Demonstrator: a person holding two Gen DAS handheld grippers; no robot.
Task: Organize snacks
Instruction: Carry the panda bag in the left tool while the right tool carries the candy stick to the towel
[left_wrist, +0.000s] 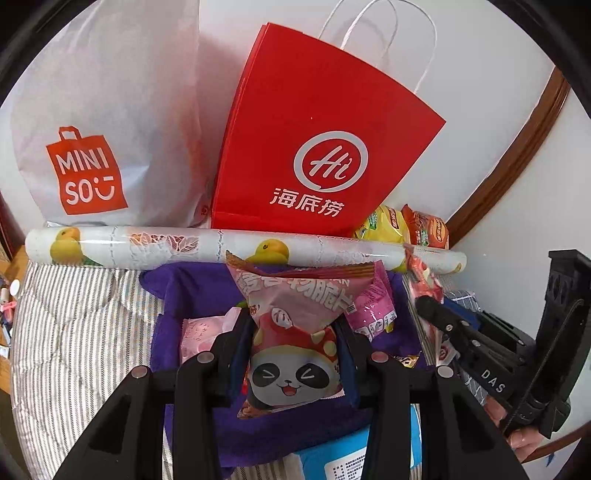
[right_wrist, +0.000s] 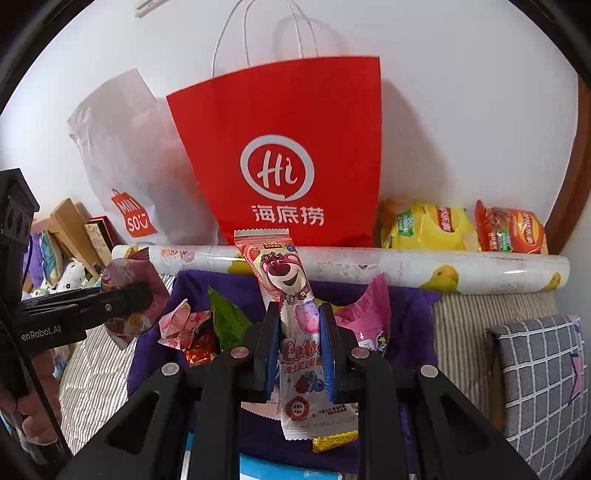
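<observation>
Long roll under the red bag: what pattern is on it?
White roll printed with yellow fruit and lacy leaf motifs; clearest in the right wrist view.

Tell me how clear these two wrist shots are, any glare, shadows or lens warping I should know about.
Left wrist view: sharp overall; fisheye bows the patterned roll and the wooden trim; dark vignette corners; a small glare streak on the roll.
Right wrist view: also sharp; soft daylight casts a faint shadow of the red bag handles on the wall; a glare streak on the bear snack packet wrapper.
</observation>
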